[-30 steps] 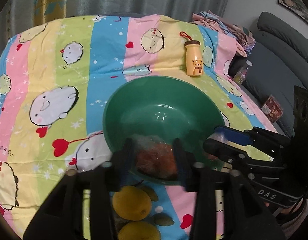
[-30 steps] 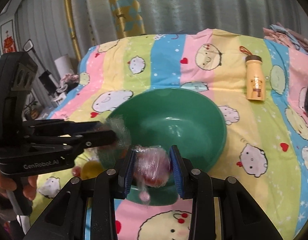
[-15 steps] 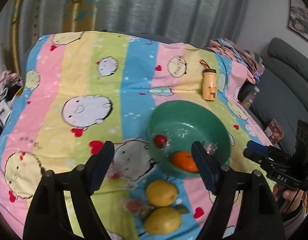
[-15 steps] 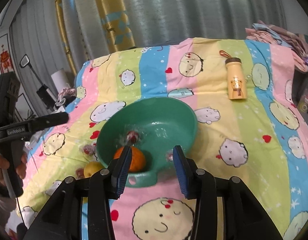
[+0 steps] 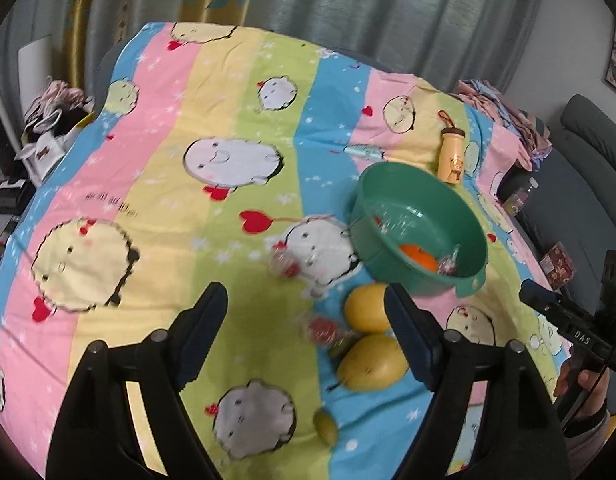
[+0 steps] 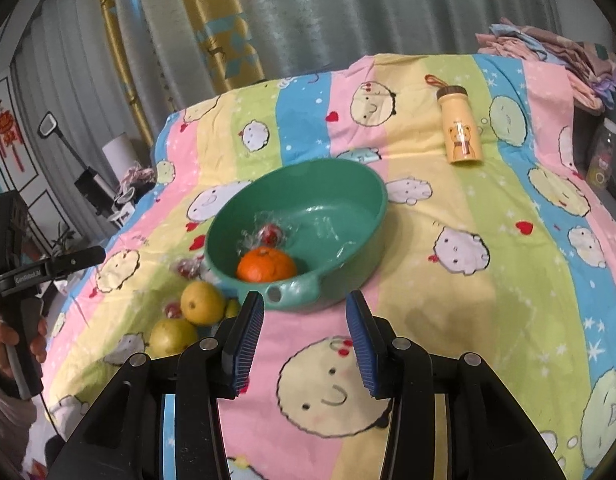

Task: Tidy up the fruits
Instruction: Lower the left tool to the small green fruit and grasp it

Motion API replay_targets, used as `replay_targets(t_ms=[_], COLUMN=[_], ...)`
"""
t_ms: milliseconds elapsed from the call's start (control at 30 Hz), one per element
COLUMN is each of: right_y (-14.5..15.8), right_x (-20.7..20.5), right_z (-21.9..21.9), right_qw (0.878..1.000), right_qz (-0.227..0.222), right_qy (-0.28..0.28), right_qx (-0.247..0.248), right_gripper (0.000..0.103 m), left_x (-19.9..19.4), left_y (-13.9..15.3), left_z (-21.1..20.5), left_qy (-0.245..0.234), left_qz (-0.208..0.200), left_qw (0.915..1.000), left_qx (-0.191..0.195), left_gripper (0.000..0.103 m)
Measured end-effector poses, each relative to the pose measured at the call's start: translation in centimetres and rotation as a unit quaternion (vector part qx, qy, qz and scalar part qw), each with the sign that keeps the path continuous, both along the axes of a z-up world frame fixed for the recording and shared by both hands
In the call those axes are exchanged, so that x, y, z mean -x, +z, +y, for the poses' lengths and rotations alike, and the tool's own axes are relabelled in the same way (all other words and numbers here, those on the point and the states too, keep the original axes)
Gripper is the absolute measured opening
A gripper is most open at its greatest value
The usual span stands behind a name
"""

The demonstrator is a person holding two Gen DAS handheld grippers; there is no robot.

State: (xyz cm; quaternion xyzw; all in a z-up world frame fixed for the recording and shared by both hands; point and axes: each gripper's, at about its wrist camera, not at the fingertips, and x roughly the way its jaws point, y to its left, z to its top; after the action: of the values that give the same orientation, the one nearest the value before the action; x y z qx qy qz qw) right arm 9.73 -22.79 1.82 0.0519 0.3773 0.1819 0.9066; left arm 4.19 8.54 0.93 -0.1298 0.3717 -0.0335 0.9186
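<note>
The left hand-held gripper (image 5: 306, 332) fills the bottom of its own view with its jaws standing wide apart and nothing between the pads; the right hand-held gripper (image 6: 304, 334), low in its view, is also parted and empty, over the striped cartoon-print bedspread (image 6: 487, 280) near the front rim of the round green plastic basin (image 6: 359, 184). Inside that basin, at centre frame, lie a small orange mandarin (image 6: 266, 266) and a red fruit in clear wrap (image 6: 270, 234). Outside it, just right of centre in the left view, two yellow pears (image 5: 372, 362) rest touching each other; a wrapped red fruit (image 5: 321, 330) lies against them, another wrapped one (image 5: 284, 264) sits farther up, and a small green fruit (image 5: 325, 426) lies below. The next pick is probably a pear: I would centre the open left jaws on the nearer one, come down without nudging its neighbour, and close gently on the broad middle, since the skin is smooth and may slip. The crinkly wrap on the red fruits could be caught instead of the fruit, so aim for the body.
</note>
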Motion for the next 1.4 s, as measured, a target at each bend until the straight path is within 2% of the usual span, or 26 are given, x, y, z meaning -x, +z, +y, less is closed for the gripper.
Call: replay_targets(t_ms=[500,700,1000,1133,1400], right_y=[-0.5,-1.0,-2.6,-3.2,-4.8], right_x=[2.9,3.8,4.7,5.0,4.5], right_z=[3.5,4.3,5.6,6.1,6.6], right_qw=[0.999,0.998,0.996,0.995,0.993], right_qz=[0.025,0.036,0.062,0.068,0.077], right_qy=[0.042,0.054,0.069,0.075,0.081], right_qx=[0.012,0.014,0.017,0.019,0.024], right_gripper=[0.044,0.044,0.044,0.044,0.044], left_x=[4.8,6.3,7.6,7.5,6.4], left_y=[-2.3,-3.0,-4.5,-5.3,-6.6], left_z=[1.7,1.1,-2.2,-3.4,-4.7], left_qy=[0.009,-0.004,-0.048,-0.051,-0.047], left_qz=[0.030,0.038,0.047,0.052,0.060], left_qw=[0.9992,0.9992,0.9974,0.9965,0.9964], left_qx=[0.024,0.014,-0.026,-0.042,-0.039], left_gripper=[0.081,0.081,0.081,0.080,0.079])
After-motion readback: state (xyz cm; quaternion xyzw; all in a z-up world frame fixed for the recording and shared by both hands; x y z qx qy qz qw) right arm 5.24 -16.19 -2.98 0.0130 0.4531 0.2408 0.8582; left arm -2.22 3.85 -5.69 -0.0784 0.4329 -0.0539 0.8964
